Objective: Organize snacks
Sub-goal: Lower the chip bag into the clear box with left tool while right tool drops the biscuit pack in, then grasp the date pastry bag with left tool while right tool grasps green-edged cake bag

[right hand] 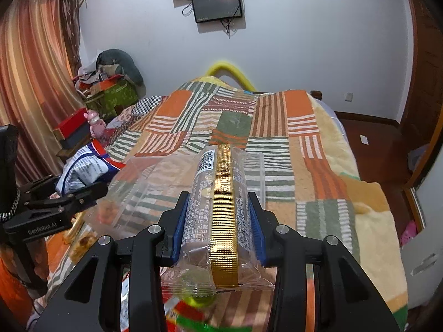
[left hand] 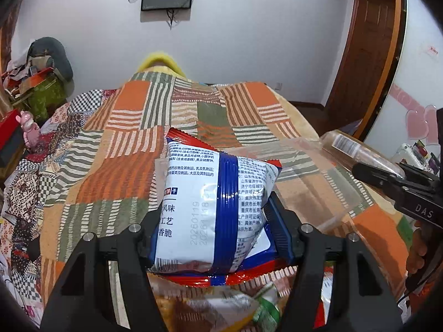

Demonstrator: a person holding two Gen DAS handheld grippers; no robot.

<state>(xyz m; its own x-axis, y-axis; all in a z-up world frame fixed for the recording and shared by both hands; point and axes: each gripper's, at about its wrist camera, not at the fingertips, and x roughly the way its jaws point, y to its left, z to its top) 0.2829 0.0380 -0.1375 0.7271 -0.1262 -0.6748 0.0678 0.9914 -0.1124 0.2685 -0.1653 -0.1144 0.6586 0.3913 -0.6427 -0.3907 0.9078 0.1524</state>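
Loose snack packets point(left hand: 221, 307) are seen blurred at the near edge of the left wrist view, just below the left gripper point(left hand: 218, 229). Its blue-padded fingers point(left hand: 279, 229) are clamped on a white and blue bag point(left hand: 216, 199), gripped by its near half with one pad on each side; the far end juts out beyond the fingertips and is raised over the patchwork blanket point(left hand: 133, 144). A clear box point(left hand: 301, 171) is seen on the blanket just right of the bag, its rim showing faintly.

In the right wrist view, the right gripper point(right hand: 218, 221) is closed on a clear wrapped pack point(right hand: 221, 207) with a gold strip down its middle. The pack lies lengthwise between the fingers point(right hand: 182, 221), pinched at both sides, its barcoded far end reaching past the tips and over the box point(right hand: 155, 179). The left gripper point(right hand: 80, 193) and its bag point(right hand: 83, 171) are seen at the left, beside the box. More packets point(right hand: 191, 312) lie below, near the camera.
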